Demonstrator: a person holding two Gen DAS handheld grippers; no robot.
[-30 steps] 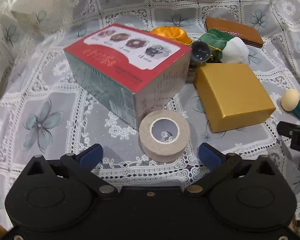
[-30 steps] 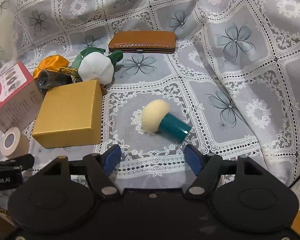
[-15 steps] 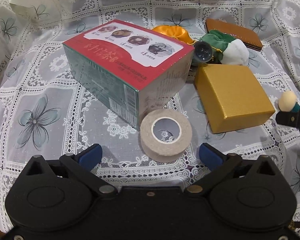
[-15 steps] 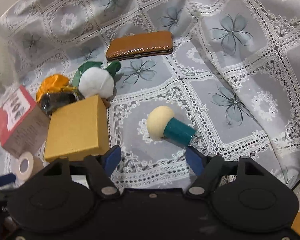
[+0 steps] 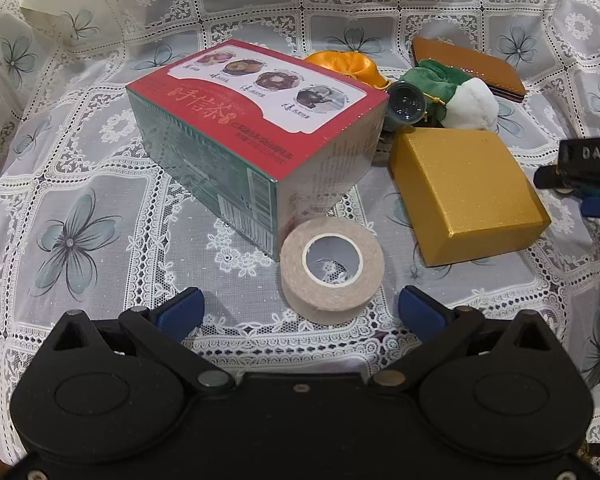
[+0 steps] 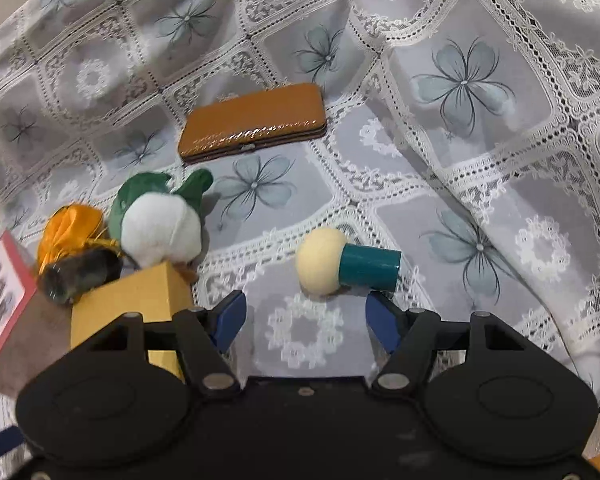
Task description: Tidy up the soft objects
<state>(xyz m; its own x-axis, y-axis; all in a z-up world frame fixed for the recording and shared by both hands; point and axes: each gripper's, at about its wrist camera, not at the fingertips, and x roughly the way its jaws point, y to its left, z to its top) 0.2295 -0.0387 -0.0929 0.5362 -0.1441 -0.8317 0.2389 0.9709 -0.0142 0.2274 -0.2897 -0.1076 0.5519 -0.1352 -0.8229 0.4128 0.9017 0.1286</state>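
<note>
Tongs on both sides held nothing

Right tongs (image 6: 304,314) were closing just short of the sponge puff (image 6: 346,266); left tongs (image 5: 302,312) gaped wide before the tape roll (image 5: 331,270).

Each hand-held gripper (image 6: 304,314) has a black plastic body, blue finger pads (image 5: 180,308) and silver pivot screws.

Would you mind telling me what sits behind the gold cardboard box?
Behind the gold cardboard box lie a white-and-green plush toy, a dark glass jar on its side and an orange satin pouch, bunched together. Whatever lies low against the box's far wall is hidden.
</note>
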